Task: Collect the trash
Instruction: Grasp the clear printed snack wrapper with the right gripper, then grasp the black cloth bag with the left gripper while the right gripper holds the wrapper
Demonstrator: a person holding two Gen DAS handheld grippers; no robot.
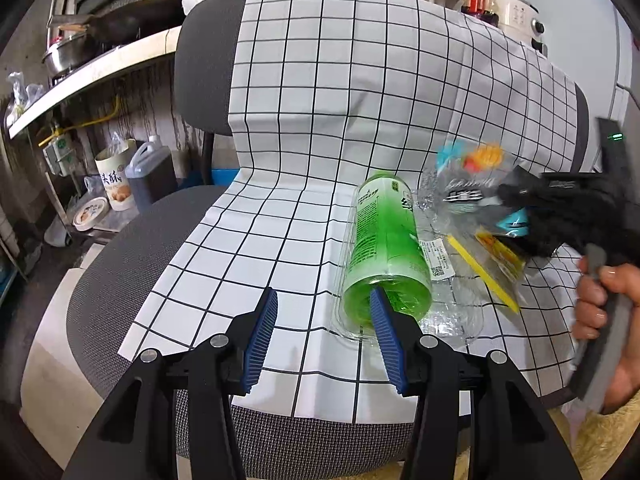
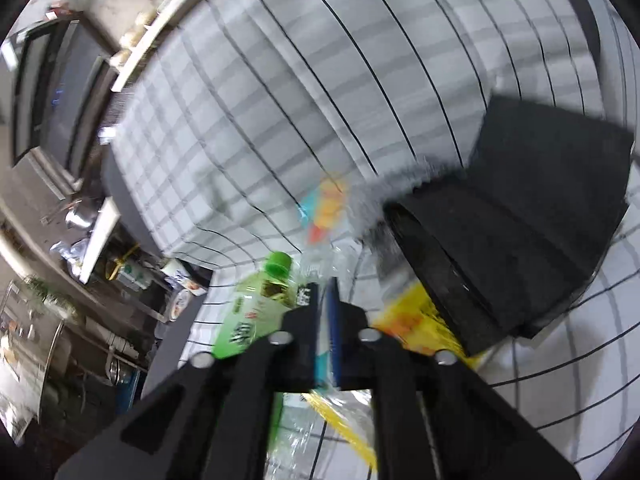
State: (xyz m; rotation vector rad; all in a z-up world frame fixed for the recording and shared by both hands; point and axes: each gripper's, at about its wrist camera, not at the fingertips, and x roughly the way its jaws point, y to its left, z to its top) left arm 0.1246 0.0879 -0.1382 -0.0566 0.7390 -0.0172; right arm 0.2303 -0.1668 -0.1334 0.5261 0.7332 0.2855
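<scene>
A green plastic bottle lies on the checked cloth over an office chair, inside a clear plastic tray. My left gripper is open, its right pad in front of the bottle's base. My right gripper is shut on a clear snack wrapper with orange, blue and yellow print, held up just right of the bottle. In the right wrist view the right gripper pinches the wrapper; the bottle lies to its left. A black bag-like thing sits to the right.
The chair's grey mesh seat and backrest show around the cloth. Shelves with a pan stand at left; a paper tub and a dark jug sit on the floor. Bottles and a cooker are behind.
</scene>
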